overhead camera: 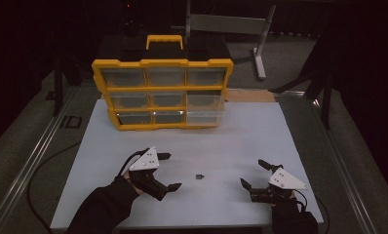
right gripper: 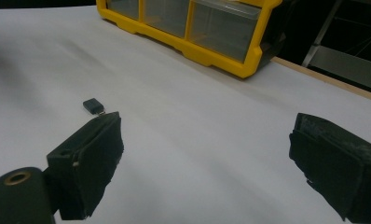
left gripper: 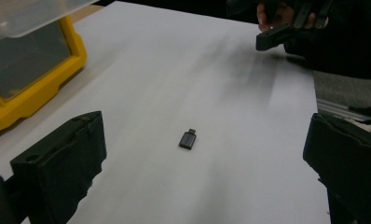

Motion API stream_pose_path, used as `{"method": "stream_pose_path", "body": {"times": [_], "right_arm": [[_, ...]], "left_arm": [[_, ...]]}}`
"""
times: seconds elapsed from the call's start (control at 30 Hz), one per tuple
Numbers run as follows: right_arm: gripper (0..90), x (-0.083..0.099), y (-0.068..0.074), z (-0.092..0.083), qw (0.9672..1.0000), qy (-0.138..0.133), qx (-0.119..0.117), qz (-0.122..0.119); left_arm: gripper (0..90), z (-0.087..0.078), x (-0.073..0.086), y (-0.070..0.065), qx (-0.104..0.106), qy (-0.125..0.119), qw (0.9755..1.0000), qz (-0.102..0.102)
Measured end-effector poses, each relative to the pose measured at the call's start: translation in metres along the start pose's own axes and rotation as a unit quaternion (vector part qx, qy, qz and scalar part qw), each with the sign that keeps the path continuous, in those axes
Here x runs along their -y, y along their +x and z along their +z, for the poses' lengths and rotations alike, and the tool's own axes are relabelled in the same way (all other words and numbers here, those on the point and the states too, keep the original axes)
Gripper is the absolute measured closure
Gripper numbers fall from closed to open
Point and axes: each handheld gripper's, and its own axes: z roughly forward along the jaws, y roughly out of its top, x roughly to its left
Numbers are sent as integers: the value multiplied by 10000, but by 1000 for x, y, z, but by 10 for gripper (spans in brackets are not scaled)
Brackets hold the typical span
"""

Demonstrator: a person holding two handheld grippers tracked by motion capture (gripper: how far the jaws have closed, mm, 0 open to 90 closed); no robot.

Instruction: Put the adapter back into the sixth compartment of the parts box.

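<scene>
A small black adapter-like part [overhead camera: 199, 176] lies on the white board [overhead camera: 231, 141] between my two grippers. My left gripper [overhead camera: 170, 171] is open just left of the part, its jaws wide apart and empty. In the left gripper view the part [left gripper: 188, 139] lies on the board ahead, between the jaws of my left gripper [left gripper: 207, 156]. My right gripper [overhead camera: 253, 173] stands open to the right of the part, holding nothing. In the right gripper view the part [right gripper: 93, 105] sits just beyond the left jaw of my right gripper [right gripper: 207, 140].
A yellow drawer organizer [overhead camera: 163, 92] with clear drawers and a handle stands at the board's far edge. Its bottom right drawer [overhead camera: 204, 117] sticks out a little. Metal frame legs [overhead camera: 258, 53] stand behind it. Dark table surface surrounds the board.
</scene>
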Motion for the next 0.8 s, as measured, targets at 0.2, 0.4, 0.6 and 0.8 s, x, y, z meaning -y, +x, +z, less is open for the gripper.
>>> {"method": "stream_pose_path", "body": {"times": [0.2,0.4,0.6,0.8], "right_arm": [[96,0,0,0,10000,20,-19,11],[96,0,-1,0,10000,-2,-42,13],[96,0,0,0,10000,1,-57,21],[96,0,-1,0,10000,-3,-65,34]], "left_arm": [[0,17,0,0,27,10,10000,44],[0,32,1,1,77,131,9999,75],[0,44,1,2,70,140,9998,117],[0,60,3,1,70,236,9994,234]]}}
